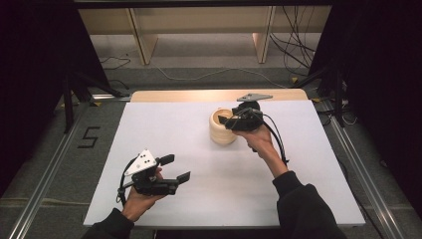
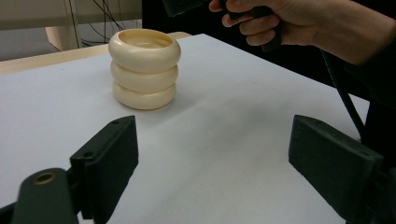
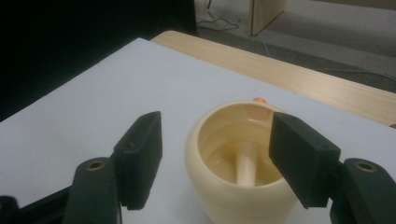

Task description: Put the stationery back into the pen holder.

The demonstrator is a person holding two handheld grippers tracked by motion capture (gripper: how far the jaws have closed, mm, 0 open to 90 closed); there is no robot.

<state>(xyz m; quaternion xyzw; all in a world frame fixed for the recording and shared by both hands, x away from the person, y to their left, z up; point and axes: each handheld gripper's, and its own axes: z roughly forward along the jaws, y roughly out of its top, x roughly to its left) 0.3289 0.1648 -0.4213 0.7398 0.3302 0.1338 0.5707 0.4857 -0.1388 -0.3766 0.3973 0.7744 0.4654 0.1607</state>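
Above the cream stack, my right gripper [image 1: 238, 121] hangs with its jaws spread wide and nothing between the pads; no earlier frame is to hand, so I report only the stance. Seen in the right gripper view, my right gripper's two black jaws stand either side of the top opening, one clear of the outer wall, the other over the far part of the rim, neither pressing on it as far as I can tell. The stack of three cream rings [image 2: 144, 68] stands upright on the white table top [image 1: 199, 199], toward its far edge and right of centre. Down inside it a pale central peg [image 3: 246, 163] rises from the base. A small orange spot [image 3: 258, 100] shows just beyond the far rim (too small to identify).

My left gripper [image 1: 180, 168] rests low near the front left of the white surface, well apart from the stack, jaws wide and empty, pointed toward the rings. My left hand [image 1: 142, 199] grips its body; the grey three-cornered plate [image 1: 143, 162] sits on top. Beyond the white surface a strip of bare wooden table edge [image 1: 199, 94] is visible.
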